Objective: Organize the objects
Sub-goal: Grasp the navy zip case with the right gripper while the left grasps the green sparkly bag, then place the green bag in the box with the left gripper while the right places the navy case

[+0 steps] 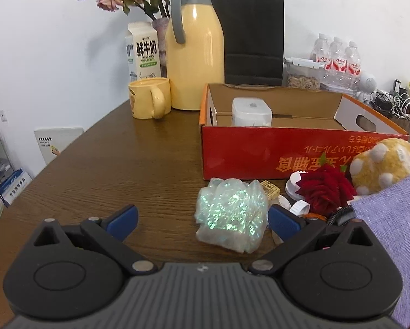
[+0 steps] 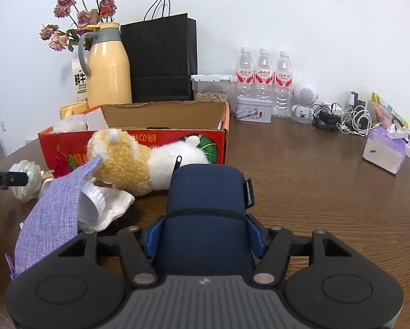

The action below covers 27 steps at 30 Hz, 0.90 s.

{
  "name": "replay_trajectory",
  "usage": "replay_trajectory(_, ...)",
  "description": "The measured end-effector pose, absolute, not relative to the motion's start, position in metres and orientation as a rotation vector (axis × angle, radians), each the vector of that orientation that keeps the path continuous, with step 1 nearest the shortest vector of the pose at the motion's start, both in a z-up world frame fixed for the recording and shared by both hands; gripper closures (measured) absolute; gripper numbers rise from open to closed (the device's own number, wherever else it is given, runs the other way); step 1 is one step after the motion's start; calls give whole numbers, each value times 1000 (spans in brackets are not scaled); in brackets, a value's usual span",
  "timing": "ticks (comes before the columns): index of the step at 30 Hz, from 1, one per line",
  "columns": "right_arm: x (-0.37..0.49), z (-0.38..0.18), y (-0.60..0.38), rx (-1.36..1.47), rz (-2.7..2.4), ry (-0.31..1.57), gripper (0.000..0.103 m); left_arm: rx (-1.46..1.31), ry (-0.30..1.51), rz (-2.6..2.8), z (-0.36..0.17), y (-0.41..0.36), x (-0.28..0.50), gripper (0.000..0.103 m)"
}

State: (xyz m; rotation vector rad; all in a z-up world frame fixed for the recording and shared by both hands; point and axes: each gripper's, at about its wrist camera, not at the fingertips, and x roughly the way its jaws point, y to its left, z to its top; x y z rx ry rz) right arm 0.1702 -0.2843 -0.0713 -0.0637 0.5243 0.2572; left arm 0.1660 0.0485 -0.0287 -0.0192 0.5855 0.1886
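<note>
In the left wrist view my left gripper [image 1: 202,213] stands open low over the wooden table. An iridescent plastic-wrapped bundle [image 1: 232,213] lies between its blue fingertips, close to the right one; no pad presses on it. Behind the bundle lie a red rose [image 1: 325,189], a yellow-and-white plush toy [image 1: 383,161] and a purple knitted cloth [image 1: 391,233]. The red cardboard box [image 1: 259,150] holds a small white box [image 1: 251,111]. My right gripper [image 2: 205,227] is shut on a navy zip case [image 2: 207,200], its pads pressing both sides, in front of the plush toy [image 2: 139,161].
A yellow thermos [image 1: 194,54], mug [image 1: 148,97], milk carton [image 1: 143,50] and black paper bag [image 1: 252,33] stand behind the box. To the right are three water bottles [image 2: 263,82], a tin [image 2: 254,111], a tangle of cables [image 2: 341,119] and a tissue pack [image 2: 384,150].
</note>
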Motion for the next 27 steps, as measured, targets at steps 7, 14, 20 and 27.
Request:
replay_trajectory(7, 166, -71, -284, -70, 258, 504, 42, -62, 572, 169, -36, 52, 166, 37)
replay_trajectory(14, 160, -69, -284, -70, 263, 480, 42, -59, 524, 149, -31, 50, 155, 59)
replay_trajectory(20, 153, -64, -284, -63, 278, 470, 42, -50, 499, 132, -16, 46, 144, 59)
replay_trajectory(27, 153, -29, -282, -74, 298, 388, 42, -48, 428, 73, 17, 35, 148, 59)
